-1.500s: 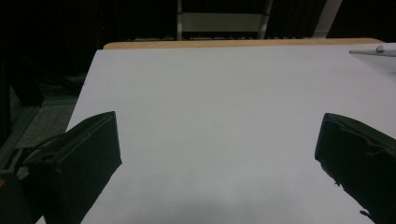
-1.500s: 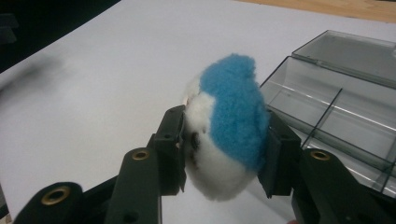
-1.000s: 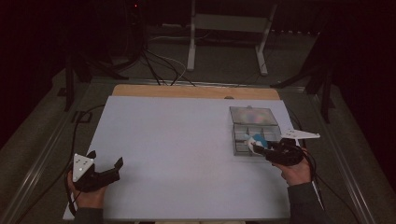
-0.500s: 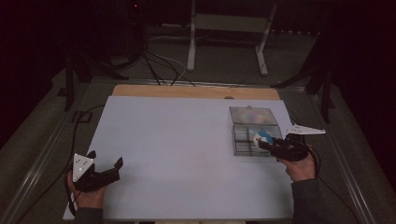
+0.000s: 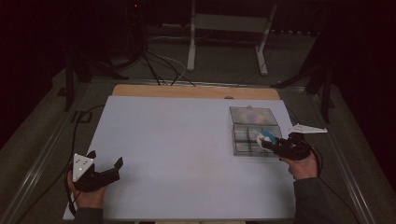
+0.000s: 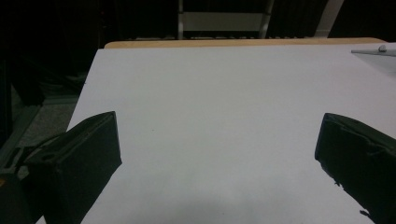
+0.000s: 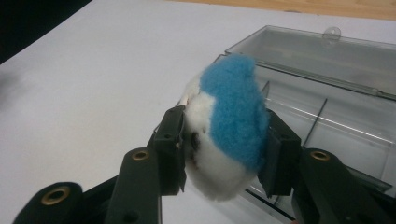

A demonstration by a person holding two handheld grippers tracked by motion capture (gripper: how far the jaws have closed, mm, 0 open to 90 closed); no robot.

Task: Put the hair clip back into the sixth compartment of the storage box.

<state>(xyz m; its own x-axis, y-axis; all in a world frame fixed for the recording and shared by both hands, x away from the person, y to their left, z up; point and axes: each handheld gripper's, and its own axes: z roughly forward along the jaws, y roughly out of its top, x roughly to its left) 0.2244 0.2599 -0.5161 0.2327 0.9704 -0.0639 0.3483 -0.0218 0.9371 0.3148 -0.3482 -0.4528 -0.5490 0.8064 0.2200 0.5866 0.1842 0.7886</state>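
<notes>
— Pompom (image 7: 229, 126), blue and white and fuzzy: where is it?

— Clamped between the jaws of the right gripper (image 7: 224, 149). The right gripper view shows both pads pressing into its sides, blue fluff toward the right jaw, white toward the left and underneath.

— And from above?

— The high view shows it as a small blue and white spot (image 5: 265, 136) at the tip of the right gripper (image 5: 268, 142), over the near compartments of a clear plastic box (image 5: 254, 133). Whether it touches the box I cannot tell from there.

— What does the close view add about the box?

— It shows the box (image 7: 336, 93) just behind the pompom, with thin clear dividers inside and its lid laid open toward the far side. The high view adds something colourful under the lid half, too blurred to name.

— The other gripper?

— The left gripper (image 5: 100, 172) sits at the near left corner of the white table (image 5: 177, 140), well apart from the box. Its own view shows the two black jaws standing wide apart with bare table (image 6: 210, 116) between them.
</notes>
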